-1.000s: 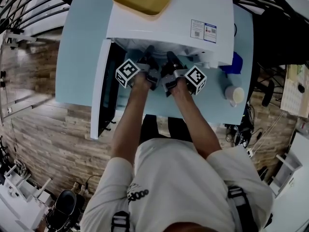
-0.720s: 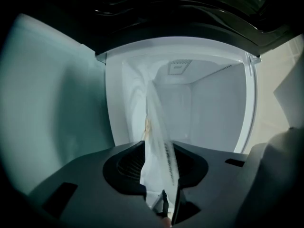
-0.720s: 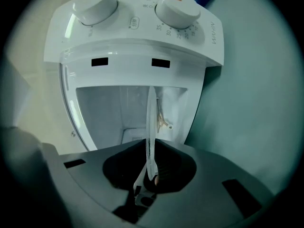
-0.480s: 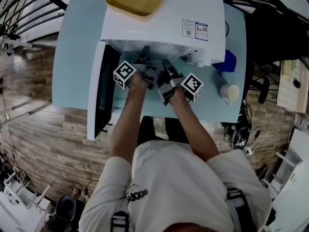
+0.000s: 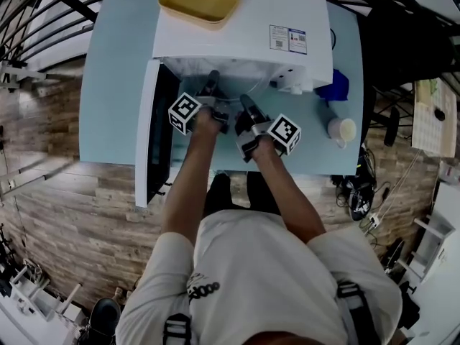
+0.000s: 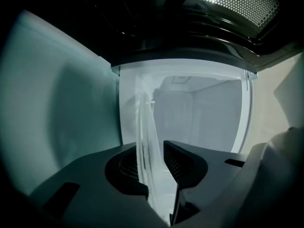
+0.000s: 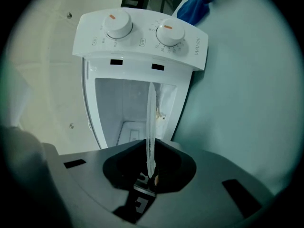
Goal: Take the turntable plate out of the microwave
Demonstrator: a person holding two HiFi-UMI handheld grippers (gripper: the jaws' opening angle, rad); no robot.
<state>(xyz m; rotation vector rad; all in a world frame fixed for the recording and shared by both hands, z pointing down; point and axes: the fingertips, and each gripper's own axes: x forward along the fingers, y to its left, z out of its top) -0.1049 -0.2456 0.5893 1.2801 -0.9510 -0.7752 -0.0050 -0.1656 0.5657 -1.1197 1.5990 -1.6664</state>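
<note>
The left tool [image 6: 153, 148] has just let its jaws open: the rim of the turntable plate [image 6: 145, 122] is between them, but one pad stands clear of the glass. The right tool [image 7: 149, 148] is clenched on the rim and has drawn back a little from the microwave [image 5: 244, 27]. I'd say the plate now rides on that one grip, at the open mouth above the table [image 5: 118, 63]. From the head view the clear glass barely shows. The microwave's top hides the cavity, so I can't tell how much of the plate is inside
</note>
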